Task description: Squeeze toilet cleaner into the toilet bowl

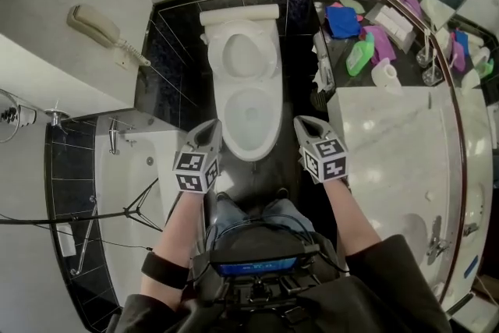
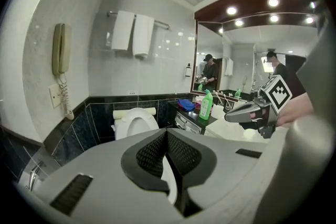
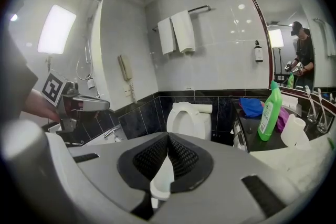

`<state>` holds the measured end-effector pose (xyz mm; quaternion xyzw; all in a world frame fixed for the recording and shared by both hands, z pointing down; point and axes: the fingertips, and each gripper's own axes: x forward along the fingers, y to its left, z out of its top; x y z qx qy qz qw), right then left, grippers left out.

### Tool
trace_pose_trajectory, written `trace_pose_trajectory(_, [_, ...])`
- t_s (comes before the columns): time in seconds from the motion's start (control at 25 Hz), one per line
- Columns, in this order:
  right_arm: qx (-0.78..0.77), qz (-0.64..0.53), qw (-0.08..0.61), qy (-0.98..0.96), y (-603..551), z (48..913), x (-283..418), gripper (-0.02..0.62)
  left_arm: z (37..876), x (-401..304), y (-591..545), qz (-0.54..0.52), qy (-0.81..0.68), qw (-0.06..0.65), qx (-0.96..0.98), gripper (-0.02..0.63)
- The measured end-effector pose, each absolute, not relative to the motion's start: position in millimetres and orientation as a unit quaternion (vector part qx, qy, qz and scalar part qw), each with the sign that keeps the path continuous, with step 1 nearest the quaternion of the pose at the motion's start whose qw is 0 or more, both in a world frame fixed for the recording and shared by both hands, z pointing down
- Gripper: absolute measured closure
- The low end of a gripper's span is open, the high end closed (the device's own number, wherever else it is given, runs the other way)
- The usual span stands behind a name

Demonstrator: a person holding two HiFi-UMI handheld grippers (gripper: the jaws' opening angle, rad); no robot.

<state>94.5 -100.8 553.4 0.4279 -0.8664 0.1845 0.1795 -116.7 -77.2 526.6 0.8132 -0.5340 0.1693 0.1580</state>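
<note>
We see a wall phone (image 1: pixel 93 26) left of two hanging towels (image 2: pixel 132 33), and a blue cloth (image 1: pixel 343 21) on the dark counter (image 1: pixel 339 47).

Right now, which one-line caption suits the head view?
Left gripper and right gripper, both shut, hover before the open white ceramic toilet; green plastic bottle stands untouched on dark counter.

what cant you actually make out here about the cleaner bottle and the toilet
- Green bottle label and cap: too small in all views.
- Toilet bowl inside: hidden in the gripper views behind the left gripper and right gripper.
- Water or cleaner in the bowl: head view, too small and washed out.
</note>
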Motion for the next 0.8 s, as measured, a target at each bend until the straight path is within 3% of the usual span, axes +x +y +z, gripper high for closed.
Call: trace_pose_trajectory(0.8, [0.464,0.2,0.188,-0.842,-78.3,555.1,21.5,0.581,520.3,-214.9,-60.4,0.164,-0.517,0.16,0.825,0.601])
